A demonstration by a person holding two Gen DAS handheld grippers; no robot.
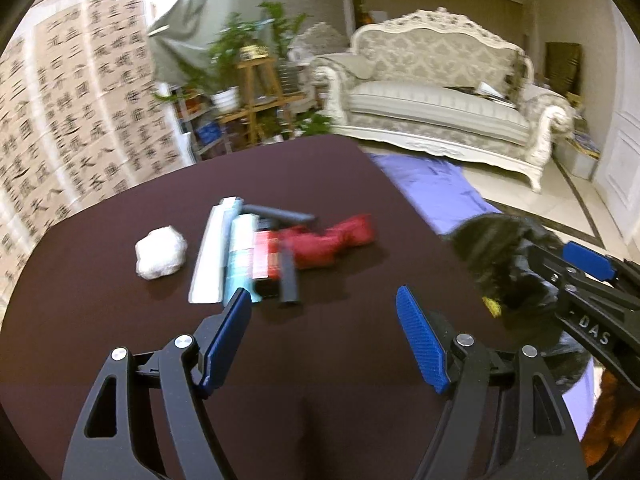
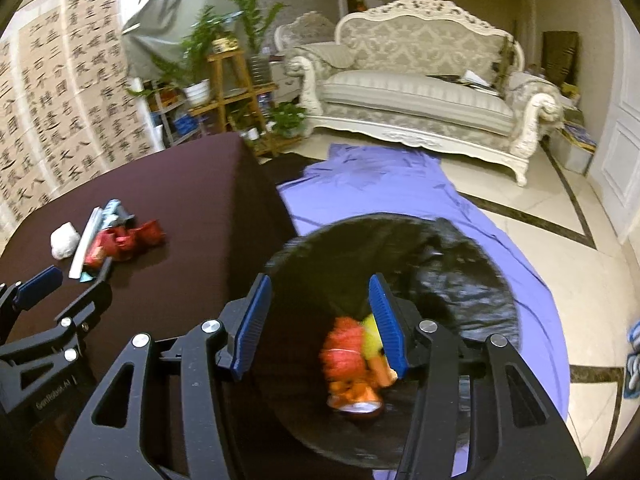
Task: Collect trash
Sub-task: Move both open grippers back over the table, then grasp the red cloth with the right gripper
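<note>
Progress: partly done, by the look of it. One orange and yellow wrapper already lies inside the black trash bag, which hangs open beside the edge of the surface, over a purple sheet spread on the floor. The rest of the litter is on the surface and not yet collected.

Left claw: spread wide, holding nothing, hovering above the surface just short of the litter pile.

Right claw: moderately apart, positioned over the bag's mouth; the wrapper sits below it, and whether the blue fingers touch it cannot be told through the blur.

Items remaining on the surface, counted as far as the blur allows:
- one white crumpled paper ball, lying apart, to the left of the pile;
- one long white packet;
- one pale blue packet, lying alongside it;
- one red box;
- one crumpled red wrapper;
- two dark grey sticks, one lying across the far end of the pile, one near the claw.

Judged remaining: about seven pieces.
</note>
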